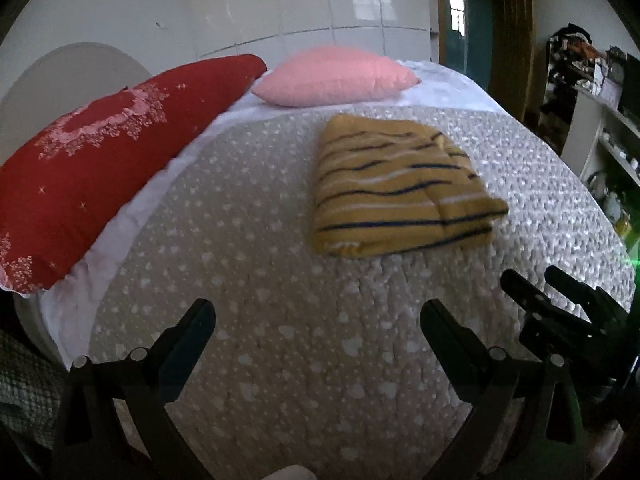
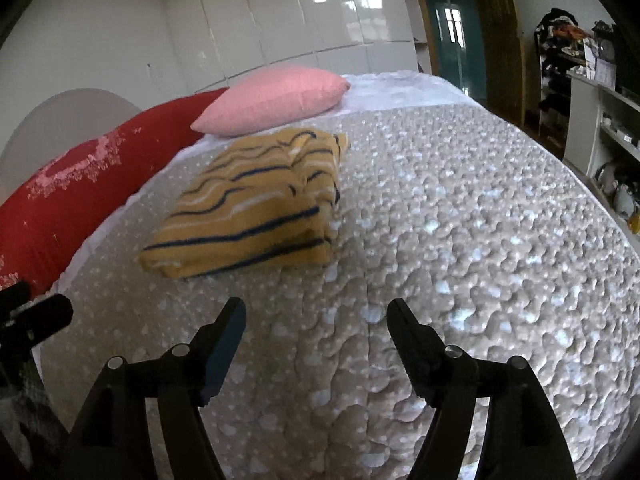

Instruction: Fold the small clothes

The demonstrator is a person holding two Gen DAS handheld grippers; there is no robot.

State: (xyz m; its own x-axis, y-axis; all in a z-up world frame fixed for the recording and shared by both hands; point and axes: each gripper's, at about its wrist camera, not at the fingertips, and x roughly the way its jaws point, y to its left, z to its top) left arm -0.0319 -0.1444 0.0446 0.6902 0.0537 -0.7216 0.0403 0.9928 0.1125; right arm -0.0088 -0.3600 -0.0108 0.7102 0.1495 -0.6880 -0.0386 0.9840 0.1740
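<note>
Nearest, the left gripper point(image 1: 318, 320) is seen with its jaws spread wide and nothing between them; only the grey quilted bedspread point(image 1: 280, 360) with its pale heart print shows in the gap. The right gripper point(image 2: 316, 316) is likewise held apart and empty, over the same bedspread. In the left wrist view the right gripper's black fingers are seen just beside the left one, at the lower right; in the right wrist view a black part of the left gripper is seen at the left edge. A pale rounded shape at the bottom edge of the left wrist view cannot be identified. Further out, the folded yellow sweater point(image 1: 396, 188) with navy and white stripes is laid flat on the bedspread as a compact rectangle, well apart from both grippers and touched by neither. From the right wrist view it sits left of centre; from the left wrist view, slightly right of centre. Beyond it, a pink pillow point(image 1: 336, 76) is rested on the white sheet point(image 1: 448, 84) at the far part of the bed, near the sweater's far edge but not touching it. A long red pillow point(image 1: 100, 160) with a pink floral print is laid along the left side of the bed, against a rounded pale headboard point(image 1: 68, 72). At the back, glossy white wardrobe doors point(image 1: 340, 4) are seen, with a wood-framed doorway point(image 1: 480, 32) to their right. Cluttered white shelves point(image 1: 600, 120) are stood at the far right.
</note>
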